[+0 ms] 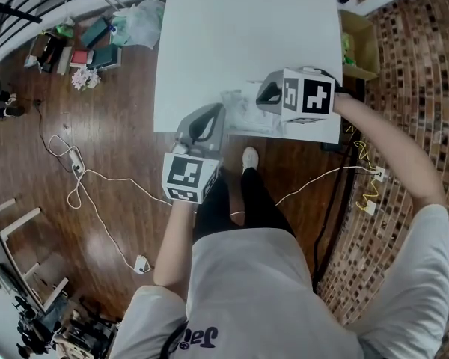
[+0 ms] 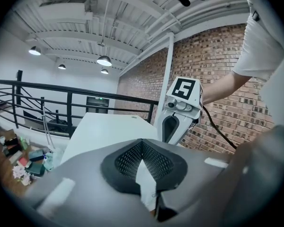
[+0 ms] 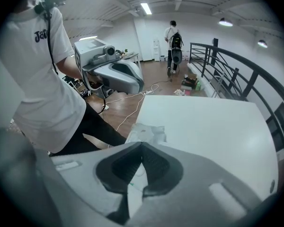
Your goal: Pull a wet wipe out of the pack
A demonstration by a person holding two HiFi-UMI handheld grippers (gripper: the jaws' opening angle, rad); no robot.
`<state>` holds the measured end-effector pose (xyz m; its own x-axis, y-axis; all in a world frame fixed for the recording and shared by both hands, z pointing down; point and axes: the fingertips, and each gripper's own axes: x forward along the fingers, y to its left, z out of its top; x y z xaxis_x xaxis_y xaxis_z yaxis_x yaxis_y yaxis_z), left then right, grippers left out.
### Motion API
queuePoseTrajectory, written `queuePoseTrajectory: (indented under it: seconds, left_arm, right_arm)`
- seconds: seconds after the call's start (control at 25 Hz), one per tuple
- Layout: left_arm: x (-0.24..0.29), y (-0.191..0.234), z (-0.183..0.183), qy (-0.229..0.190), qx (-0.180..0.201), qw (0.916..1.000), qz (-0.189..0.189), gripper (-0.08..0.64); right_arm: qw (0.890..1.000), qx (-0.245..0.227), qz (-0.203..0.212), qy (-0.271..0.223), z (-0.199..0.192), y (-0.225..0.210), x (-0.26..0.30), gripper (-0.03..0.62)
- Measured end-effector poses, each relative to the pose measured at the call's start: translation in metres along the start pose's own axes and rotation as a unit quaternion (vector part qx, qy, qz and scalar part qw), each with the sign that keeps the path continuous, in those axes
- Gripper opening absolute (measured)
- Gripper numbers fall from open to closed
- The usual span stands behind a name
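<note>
Head view: the wet wipe pack (image 1: 243, 112) is seen lying at the near edge of the table (image 1: 247, 28), with the left gripper (image 1: 215, 114) at its left end and the right gripper (image 1: 263, 96) over its right. With the pack so close to the edge and apparently unpinned, it could be dragged off or lifted whole when a wipe is tugged. Heights cannot be judged here.

Left gripper view: the left gripper (image 2: 142, 143) is closed tip to tip. Only a white sliver, probably table (image 2: 104, 131), is shown in the slit. The pack is hidden beneath the jaws, and the right gripper (image 2: 170, 129) is seen beyond.

Right gripper view: the right gripper (image 3: 142, 145) is likewise closed, with nothing clamped. The crumpled pack (image 3: 149, 134) is shown past its tips, and the left gripper (image 3: 138, 83) is seen held above it, a gap lost in the head view.
</note>
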<state>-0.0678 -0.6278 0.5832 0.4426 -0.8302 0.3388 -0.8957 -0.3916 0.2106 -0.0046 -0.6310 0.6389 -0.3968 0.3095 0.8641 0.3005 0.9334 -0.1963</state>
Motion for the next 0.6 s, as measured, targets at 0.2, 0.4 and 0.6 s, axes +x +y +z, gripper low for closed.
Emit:
queuePoseTrajectory:
  seconds: [0.2, 0.4, 0.6]
  left_arm:
    - [-0.004, 0.0, 0.019, -0.016, 0.003, 0.9999, -0.003, 0.015]
    - [-0.007, -0.003, 0.041, -0.033, 0.008, 0.9994, -0.005, 0.015]
    - [-0.005, -0.006, 0.065, -0.049, 0.018, 0.9986, -0.012, 0.015]
  right_arm:
    - [1.0, -0.005, -0.016, -0.005, 0.014, 0.003, -0.029, -0.008]
    - [0.999, -0.004, -0.036, -0.02, 0.032, 0.007, -0.072, -0.008]
    - [0.997, -0.012, -0.073, -0.029, 0.045, 0.005, -0.116, -0.008]
